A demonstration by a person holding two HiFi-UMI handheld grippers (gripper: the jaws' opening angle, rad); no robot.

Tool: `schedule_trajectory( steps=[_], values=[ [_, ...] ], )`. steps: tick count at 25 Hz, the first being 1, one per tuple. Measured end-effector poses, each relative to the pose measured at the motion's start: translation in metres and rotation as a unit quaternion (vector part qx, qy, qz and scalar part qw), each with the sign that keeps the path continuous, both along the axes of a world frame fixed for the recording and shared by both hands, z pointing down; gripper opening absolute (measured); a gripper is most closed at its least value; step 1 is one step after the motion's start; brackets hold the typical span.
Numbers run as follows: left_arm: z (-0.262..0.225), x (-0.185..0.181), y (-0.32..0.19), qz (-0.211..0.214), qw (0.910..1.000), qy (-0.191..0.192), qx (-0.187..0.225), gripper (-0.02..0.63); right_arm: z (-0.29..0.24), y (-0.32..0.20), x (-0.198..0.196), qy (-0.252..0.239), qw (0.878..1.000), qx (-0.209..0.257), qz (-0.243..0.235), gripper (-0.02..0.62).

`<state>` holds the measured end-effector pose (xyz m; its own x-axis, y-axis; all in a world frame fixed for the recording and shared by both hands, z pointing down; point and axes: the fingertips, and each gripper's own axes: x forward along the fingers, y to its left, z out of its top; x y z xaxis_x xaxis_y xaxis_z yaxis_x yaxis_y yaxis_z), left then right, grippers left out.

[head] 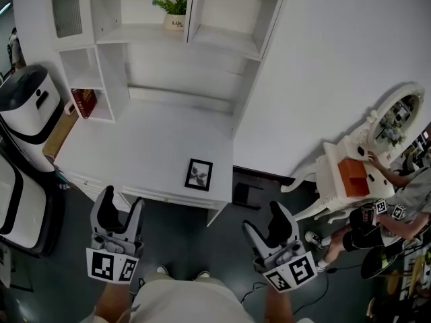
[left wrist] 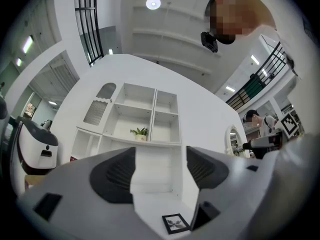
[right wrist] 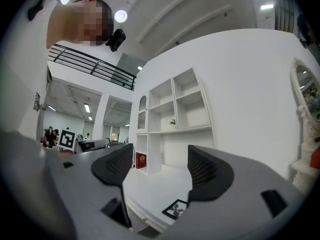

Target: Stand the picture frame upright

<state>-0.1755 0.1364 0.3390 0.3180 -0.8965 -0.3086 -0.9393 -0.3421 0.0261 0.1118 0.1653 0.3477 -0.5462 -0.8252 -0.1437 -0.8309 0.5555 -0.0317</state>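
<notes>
A small black picture frame (head: pixel 199 174) lies flat on the white desk (head: pixel 148 147), near its front right corner. It also shows low in the left gripper view as the frame (left wrist: pixel 175 223) and in the right gripper view as the frame (right wrist: pixel 175 208). My left gripper (head: pixel 118 215) hangs in front of the desk's front edge, left of the frame, jaws open with nothing between them. My right gripper (head: pixel 271 229) is off the desk's right corner, over the dark floor, jaws open and empty. Both grippers are well short of the frame.
A white shelf unit (head: pixel 182 39) with a potted plant (head: pixel 175 12) rises at the desk's back. A red book (head: pixel 84 103) stands in a left cubby. A white and black appliance (head: pixel 27 113) sits at the left. A white vanity (head: pixel 363 160) and a seated person (head: pixel 397 207) are at the right.
</notes>
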Motion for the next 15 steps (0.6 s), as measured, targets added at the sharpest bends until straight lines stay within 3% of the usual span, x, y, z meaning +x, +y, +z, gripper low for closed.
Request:
schedule_trajectory(
  steps=[1, 2, 5, 15],
  values=[
    [0.001, 0.000, -0.002, -0.004, 1.0000, 0.000, -0.002, 0.335, -0.002, -0.001, 0.003, -0.004, 1.000, 0.002, 0.000, 0.355],
    [0.003, 0.001, -0.004, -0.008, 1.0000, -0.001, -0.006, 0.384, -0.003, -0.002, 0.007, -0.009, 1.000, 0.004, 0.000, 0.389],
    [0.011, 0.005, -0.009, -0.011, 0.9997, 0.001, -0.021, 0.482, -0.001, -0.006, 0.016, -0.021, 1.000, -0.001, -0.002, 0.434],
    [0.037, 0.038, -0.009, -0.025, 0.9976, -0.019, -0.062, 0.499, 0.036, -0.021, 0.041, -0.039, 0.998, -0.050, -0.030, 0.437]
  ],
)
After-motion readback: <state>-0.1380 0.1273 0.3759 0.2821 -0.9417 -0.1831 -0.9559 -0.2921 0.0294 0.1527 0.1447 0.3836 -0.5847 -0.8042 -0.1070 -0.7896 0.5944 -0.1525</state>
